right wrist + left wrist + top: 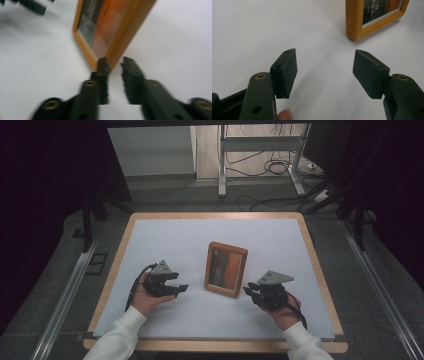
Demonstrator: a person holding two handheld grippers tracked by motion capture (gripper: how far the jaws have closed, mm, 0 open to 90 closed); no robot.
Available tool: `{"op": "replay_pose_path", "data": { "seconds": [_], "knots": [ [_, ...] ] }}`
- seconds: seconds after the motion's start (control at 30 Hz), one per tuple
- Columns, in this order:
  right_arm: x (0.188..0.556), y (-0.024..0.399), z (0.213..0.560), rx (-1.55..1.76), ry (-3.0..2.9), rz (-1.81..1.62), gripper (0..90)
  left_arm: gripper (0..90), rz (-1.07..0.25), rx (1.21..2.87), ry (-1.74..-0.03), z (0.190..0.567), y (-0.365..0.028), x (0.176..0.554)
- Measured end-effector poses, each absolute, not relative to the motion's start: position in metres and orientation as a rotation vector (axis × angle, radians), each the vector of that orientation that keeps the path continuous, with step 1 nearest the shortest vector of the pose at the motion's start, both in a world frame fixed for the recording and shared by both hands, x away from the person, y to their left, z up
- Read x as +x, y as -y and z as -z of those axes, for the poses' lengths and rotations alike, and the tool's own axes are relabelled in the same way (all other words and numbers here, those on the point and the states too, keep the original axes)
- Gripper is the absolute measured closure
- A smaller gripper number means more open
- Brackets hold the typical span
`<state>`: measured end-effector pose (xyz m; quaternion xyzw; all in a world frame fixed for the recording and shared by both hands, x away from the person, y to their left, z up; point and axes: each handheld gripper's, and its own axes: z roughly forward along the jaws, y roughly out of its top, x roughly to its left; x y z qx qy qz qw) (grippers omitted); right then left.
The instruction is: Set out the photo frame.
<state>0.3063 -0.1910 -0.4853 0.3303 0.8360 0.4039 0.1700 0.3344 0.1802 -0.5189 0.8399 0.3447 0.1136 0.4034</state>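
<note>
At six o'clock, both hands rest low on the white tabletop (165,235). The right tongs (115,62), nearly closed and empty, point at the wooden picture frame's (226,269) near corner; squaring up first would help. The left tongs (178,288) gape wide at nine o'clock, empty.

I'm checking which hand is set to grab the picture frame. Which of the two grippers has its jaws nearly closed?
The right gripper: its jaws stand a narrow gap apart at the picture frame's near corner. The left gripper has its jaws spread wide, well short of the frame.
</note>
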Motion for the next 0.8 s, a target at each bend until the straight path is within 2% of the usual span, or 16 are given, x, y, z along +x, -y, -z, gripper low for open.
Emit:
{"op": "replay_pose_path", "data": {
  "seconds": [0.13,0.47,0.8],
  "knots": [
    [0.302,0.183,0.496,0.892,-2.442,-1.125,89.9,35.9,-0.290,2.116,-0.871,0.518,-0.181,0.330],
    [0.308,0.148,0.513,0.811,-2.537,-1.057,90.0,35.8,-0.292,2.127,-0.864,0.522,-0.183,0.319],
    [0.316,0.145,0.519,0.826,-2.536,-1.024,90.0,35.7,-0.280,2.137,-0.862,0.524,-0.182,0.319]
  ]
}}
